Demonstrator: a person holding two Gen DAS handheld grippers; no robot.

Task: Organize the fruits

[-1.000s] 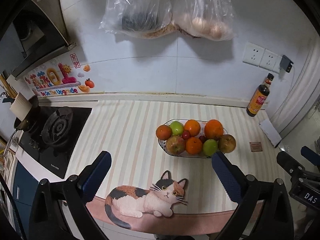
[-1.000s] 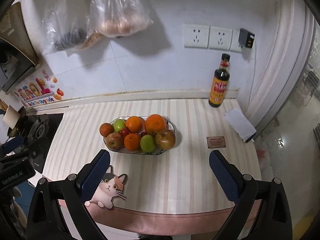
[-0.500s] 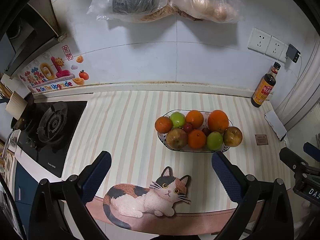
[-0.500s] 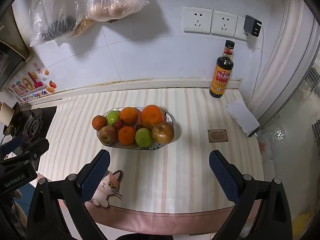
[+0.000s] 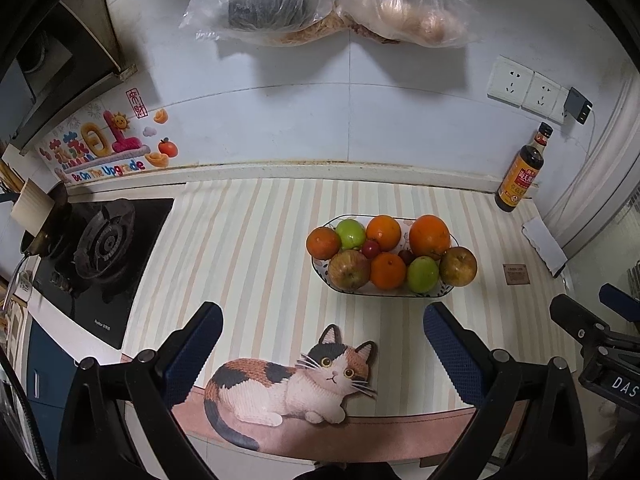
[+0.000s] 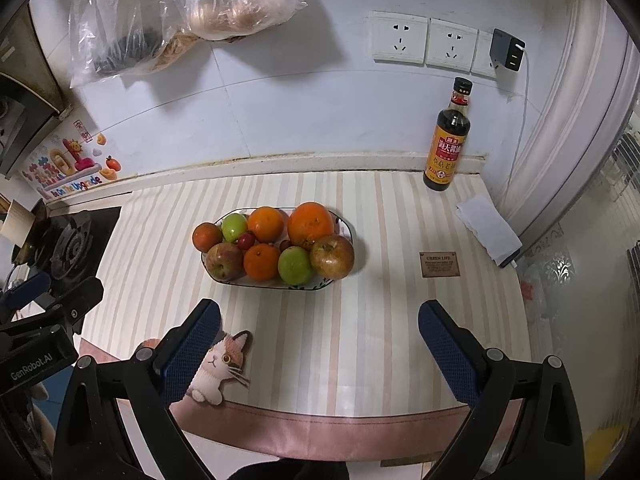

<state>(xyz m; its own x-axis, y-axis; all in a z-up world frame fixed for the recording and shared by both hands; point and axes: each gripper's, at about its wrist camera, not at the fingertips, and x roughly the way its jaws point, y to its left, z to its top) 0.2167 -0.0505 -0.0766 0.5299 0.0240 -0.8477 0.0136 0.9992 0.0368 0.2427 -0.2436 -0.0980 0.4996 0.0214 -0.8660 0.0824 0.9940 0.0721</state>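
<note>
A shallow patterned bowl (image 5: 356,289) (image 6: 340,222) stands on the striped counter, heaped with several fruits: oranges (image 5: 429,236) (image 6: 310,220), green apples (image 5: 422,274) (image 6: 295,265), reddish apples (image 5: 349,269) (image 6: 331,257) and small dark red fruits (image 5: 370,248). My left gripper (image 5: 322,322) hovers open above the counter's front edge, short of the bowl, with nothing between its fingers. My right gripper (image 6: 319,320) is open too and holds nothing, in front of the bowl and slightly to its right. Each gripper's body shows at the edge of the other view.
A soy sauce bottle (image 6: 448,140) stands by the back wall at right, a folded white cloth (image 6: 487,228) and a small brown card (image 6: 439,264) near it. A gas stove (image 5: 102,240) is at left. Plastic bags (image 5: 320,0) hang above. A cat picture (image 5: 292,380) marks the front edge.
Both views have shifted so the bowl sits higher and nearer in frame; both grippers have moved forward and tilted down a little toward the counter. The fruits have not moved.
</note>
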